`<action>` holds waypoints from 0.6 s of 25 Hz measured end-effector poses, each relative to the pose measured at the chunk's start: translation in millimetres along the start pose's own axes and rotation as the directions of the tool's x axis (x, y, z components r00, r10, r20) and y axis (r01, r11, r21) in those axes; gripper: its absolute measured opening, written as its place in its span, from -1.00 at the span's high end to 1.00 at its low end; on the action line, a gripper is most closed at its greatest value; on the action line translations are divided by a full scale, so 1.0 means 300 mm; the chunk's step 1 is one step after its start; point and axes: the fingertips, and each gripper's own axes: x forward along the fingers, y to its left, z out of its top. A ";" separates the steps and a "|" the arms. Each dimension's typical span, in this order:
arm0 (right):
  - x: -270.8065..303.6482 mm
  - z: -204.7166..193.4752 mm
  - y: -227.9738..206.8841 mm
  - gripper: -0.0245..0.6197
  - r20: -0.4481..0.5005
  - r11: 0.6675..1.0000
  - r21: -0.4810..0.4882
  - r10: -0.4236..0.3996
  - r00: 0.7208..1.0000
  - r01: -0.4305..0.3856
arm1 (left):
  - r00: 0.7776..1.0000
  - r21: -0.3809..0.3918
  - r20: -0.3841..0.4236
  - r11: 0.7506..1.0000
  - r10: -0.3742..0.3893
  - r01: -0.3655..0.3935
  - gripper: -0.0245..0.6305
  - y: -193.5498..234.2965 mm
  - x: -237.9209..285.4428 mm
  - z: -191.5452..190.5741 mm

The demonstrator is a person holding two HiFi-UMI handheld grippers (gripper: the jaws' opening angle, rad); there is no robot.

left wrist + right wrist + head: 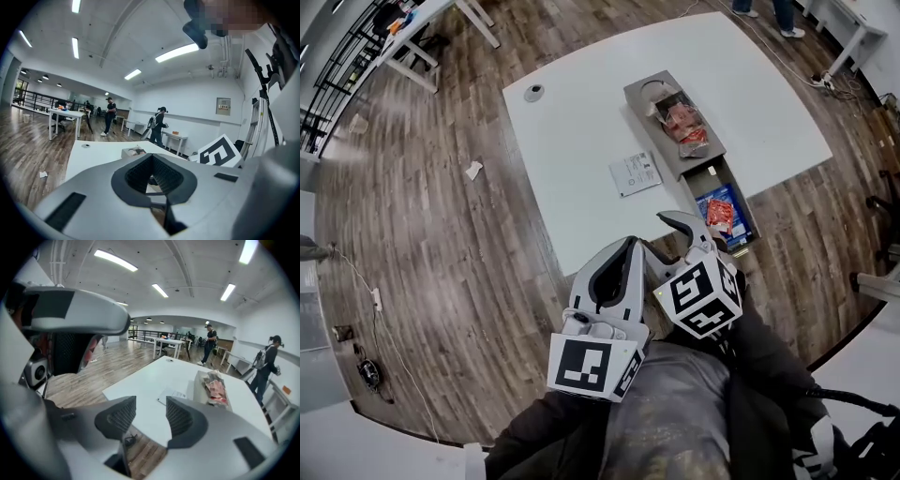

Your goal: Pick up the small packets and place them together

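Several red small packets [686,127] lie heaped in a long grey tray [645,94] on the white table [581,122]; the right gripper view shows those packets [215,389] ahead to the right. More packets, blue and red [722,212], fill a lower box at the tray's near end. Both grippers hover off the table's near edge, apart from the packets. My left gripper [630,244] has its tips together with nothing in them, and its tip [152,157] points at the table. My right gripper [682,225] stands open and empty [151,416].
A printed sheet of paper [635,173] lies on the table beside the tray. A small round object [533,92] sits near the far left corner. A wooden floor surrounds the table, with a paper scrap [473,170] on it. Other tables and people stand far off.
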 end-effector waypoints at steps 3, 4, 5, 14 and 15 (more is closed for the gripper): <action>0.156 0.043 -0.063 0.27 -0.033 0.997 0.070 -0.039 0.999 0.042 | 1.000 0.003 -0.021 1.000 -0.017 0.017 0.92 0.140 0.079 0.029; 0.205 0.047 -0.082 0.21 -0.050 0.994 0.094 -0.049 0.998 0.053 | 0.999 0.001 -0.034 1.000 -0.025 0.025 0.92 0.177 0.105 0.030; 0.251 0.045 -0.097 0.18 -0.068 0.991 0.117 -0.054 0.996 0.062 | 0.998 -0.002 -0.050 0.999 -0.033 0.033 0.92 0.209 0.127 0.027; 0.498 -0.079 -0.170 0.05 -0.240 0.961 0.248 -0.064 0.969 0.125 | 0.983 -0.033 -0.165 0.996 -0.086 0.081 0.92 0.401 0.274 -0.028; 0.509 -0.093 -0.177 0.05 -0.254 0.959 0.252 -0.066 0.965 0.132 | 0.981 -0.037 -0.172 0.996 -0.092 0.087 0.92 0.409 0.287 -0.034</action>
